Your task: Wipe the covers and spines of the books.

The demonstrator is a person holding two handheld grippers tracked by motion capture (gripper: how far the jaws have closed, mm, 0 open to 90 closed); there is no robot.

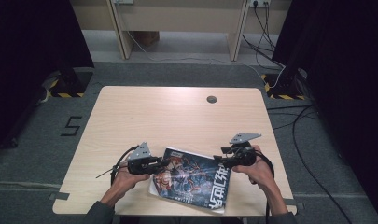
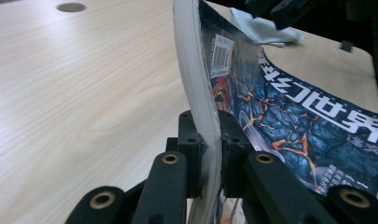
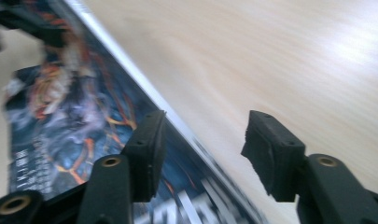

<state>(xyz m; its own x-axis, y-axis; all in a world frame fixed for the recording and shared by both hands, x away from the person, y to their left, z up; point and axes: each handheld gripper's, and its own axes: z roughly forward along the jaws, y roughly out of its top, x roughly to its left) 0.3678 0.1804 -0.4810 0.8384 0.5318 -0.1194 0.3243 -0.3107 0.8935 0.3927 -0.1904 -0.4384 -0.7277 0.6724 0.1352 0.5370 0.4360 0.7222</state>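
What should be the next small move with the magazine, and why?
Probably draw the right gripper clear of the magazine. Its jaws stand open with the magazine's edge between them, unpressed, while the left gripper is shut on the opposite edge and bends it up off the table, so the left can carry on alone.

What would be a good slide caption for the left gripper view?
Left gripper clamps the edge of a magazine, lifting it off the wooden table.
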